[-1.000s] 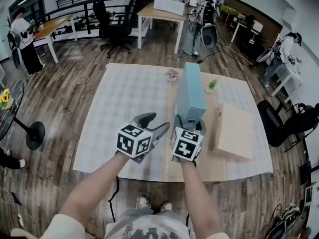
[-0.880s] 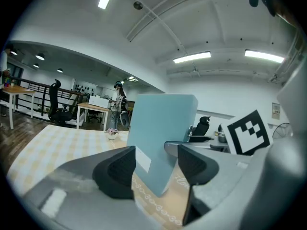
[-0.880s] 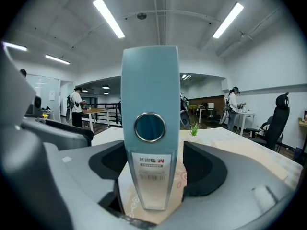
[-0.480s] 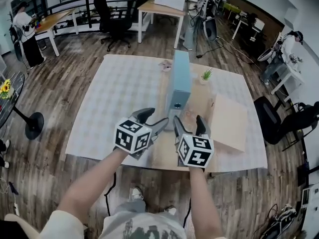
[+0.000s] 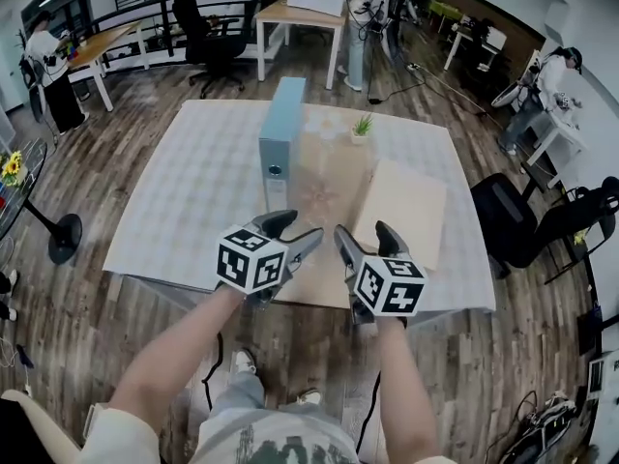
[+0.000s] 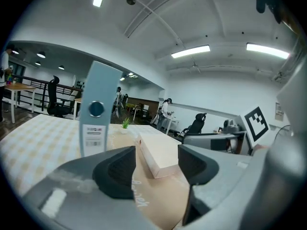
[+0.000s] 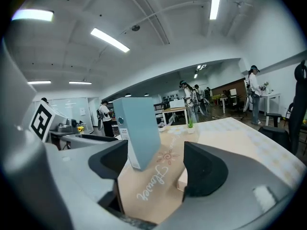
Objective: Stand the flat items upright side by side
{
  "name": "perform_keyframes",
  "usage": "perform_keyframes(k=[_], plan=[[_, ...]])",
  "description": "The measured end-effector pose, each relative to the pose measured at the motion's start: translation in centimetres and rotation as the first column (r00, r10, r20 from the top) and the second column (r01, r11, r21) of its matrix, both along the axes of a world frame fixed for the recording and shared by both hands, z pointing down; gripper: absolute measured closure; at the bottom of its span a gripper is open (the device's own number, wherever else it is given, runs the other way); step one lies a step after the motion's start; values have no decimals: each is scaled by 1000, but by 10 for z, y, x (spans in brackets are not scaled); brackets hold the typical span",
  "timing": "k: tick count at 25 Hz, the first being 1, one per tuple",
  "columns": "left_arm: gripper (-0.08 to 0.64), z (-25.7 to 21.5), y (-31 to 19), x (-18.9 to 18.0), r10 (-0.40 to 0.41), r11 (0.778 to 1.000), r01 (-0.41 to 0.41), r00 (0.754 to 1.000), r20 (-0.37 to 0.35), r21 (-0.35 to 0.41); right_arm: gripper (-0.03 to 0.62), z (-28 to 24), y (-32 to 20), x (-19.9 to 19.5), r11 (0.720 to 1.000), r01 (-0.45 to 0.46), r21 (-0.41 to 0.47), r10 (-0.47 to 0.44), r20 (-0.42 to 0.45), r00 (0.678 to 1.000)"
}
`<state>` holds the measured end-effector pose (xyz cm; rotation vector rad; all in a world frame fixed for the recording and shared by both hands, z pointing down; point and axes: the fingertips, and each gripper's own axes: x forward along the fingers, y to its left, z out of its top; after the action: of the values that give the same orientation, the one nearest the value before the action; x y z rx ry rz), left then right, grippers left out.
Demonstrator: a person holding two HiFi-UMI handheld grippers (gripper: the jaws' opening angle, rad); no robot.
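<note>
Both my hand-held grippers hang side by side over the near edge of the checked surface [image 5: 184, 191], and neither carries anything.

The left hand-held gripper [image 5: 295, 230] stands wide. In the left gripper view, that hand-held gripper [image 6: 156, 169] shows its dark pads [image 6: 115, 171] well apart. Through the gap I see only the mat [image 6: 158, 200] and, farther off, the near end of the box [image 6: 160, 152], which the pads do not touch.

The right hand-held gripper [image 5: 363, 232] is wide as well, though its jaws have just been closing a little. In the right gripper view, the hand-held gripper [image 7: 156, 169] has nothing between its pads [image 7: 206, 169]. Past them lie the mat [image 7: 153, 176] and the lower corner of the binder [image 7: 139, 128], both out of reach.

The binder [image 5: 280, 143] stands upright at the left edge of the tan mat [image 5: 324, 191]. Its spine faces me, showing a round hole and a label. In the left gripper view the binder [image 6: 98, 109] rises to the left of the jaws.

The box [image 5: 406, 211] lies flat at the mat's right side, apart from the binder and nearer to my right hand-held gripper.

A small plant [image 5: 363, 124] sits at the far end of the mat.
</note>
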<state>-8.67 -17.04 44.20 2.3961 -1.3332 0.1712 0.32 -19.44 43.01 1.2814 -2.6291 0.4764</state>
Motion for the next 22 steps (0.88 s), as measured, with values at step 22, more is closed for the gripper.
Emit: perform_keyframes(k=[22], plan=[[278,49,-196,139,82,976,-78,997,11,-202,238,54,-135,212,970,-76,-232,87,38,995]])
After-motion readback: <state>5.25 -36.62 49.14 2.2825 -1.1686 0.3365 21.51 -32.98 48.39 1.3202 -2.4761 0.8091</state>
